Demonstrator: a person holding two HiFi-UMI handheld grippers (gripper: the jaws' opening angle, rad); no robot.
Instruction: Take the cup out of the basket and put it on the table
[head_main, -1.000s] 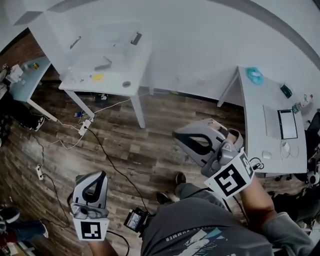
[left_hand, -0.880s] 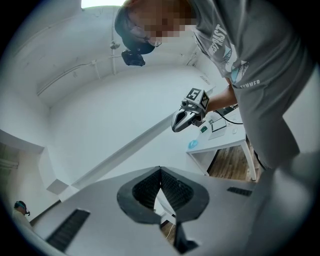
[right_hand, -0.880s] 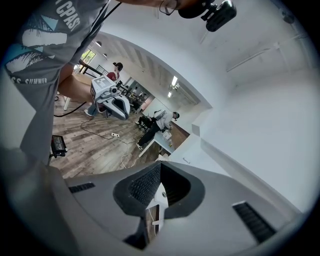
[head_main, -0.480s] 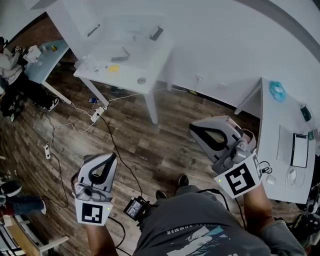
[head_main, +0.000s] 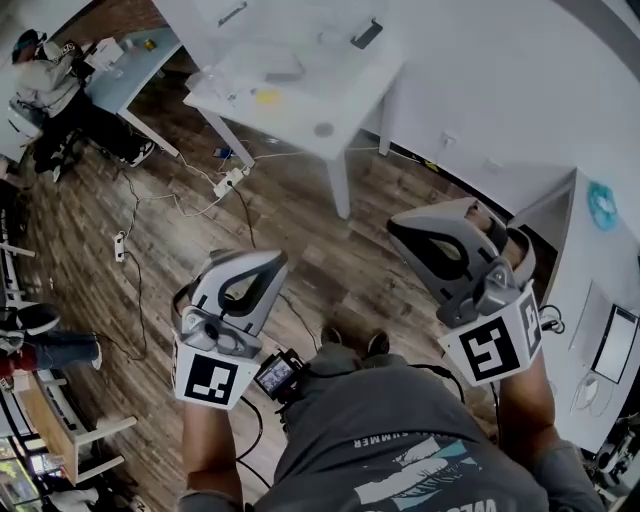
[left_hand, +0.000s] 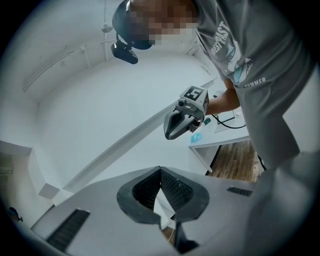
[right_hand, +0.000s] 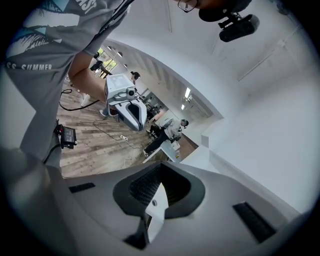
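Observation:
No cup or basket shows in any view. In the head view my left gripper (head_main: 262, 264) is held over the wooden floor, jaws together and nothing between them. My right gripper (head_main: 403, 229) hangs at the same height to the right, also shut and empty. In the left gripper view the jaws (left_hand: 161, 171) meet at their tips and point at a white wall, with the right gripper (left_hand: 176, 125) beyond. In the right gripper view the shut jaws (right_hand: 160, 169) point up at the wall, and the left gripper (right_hand: 129, 109) shows past them.
A white table (head_main: 340, 110) stands ahead with a yellow item (head_main: 267, 96) and a dark item (head_main: 366, 33) on it. A white desk (head_main: 590, 250) is at the right. Cables and a power strip (head_main: 232, 180) lie on the floor. A seated person (head_main: 45, 80) is far left.
Both grippers have come up closer to the head camera and look larger. The view has swung, so the white table now sits further right and higher in the frame.

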